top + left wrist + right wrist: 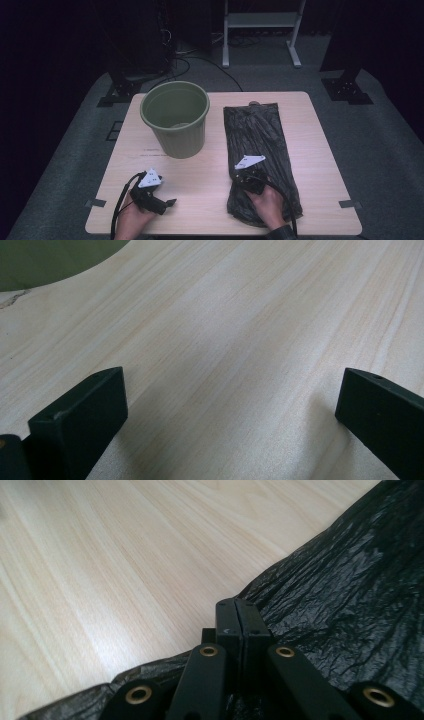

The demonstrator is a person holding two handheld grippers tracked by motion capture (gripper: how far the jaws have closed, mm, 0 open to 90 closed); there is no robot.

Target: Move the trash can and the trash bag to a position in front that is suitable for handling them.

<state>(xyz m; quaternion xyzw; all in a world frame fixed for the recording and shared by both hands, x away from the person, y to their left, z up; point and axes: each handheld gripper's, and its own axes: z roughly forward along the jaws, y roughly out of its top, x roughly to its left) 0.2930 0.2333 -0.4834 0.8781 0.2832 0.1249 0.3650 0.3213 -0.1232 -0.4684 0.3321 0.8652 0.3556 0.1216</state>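
From above, the right gripper sits on the near left edge of a black plastic bag lying flat on the tabletop, right of a green bin. The left gripper shows jaws wide apart over bare wood. The right gripper view shows jaws pressed together at the bag's edge; whether film is pinched is unclear, so a lift might slip free.

L gripper wide apart over table.

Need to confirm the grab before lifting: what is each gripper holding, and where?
Right gripper: fingers shut at the black plastic bag's left edge; grip unconfirmed. Left gripper: nothing.
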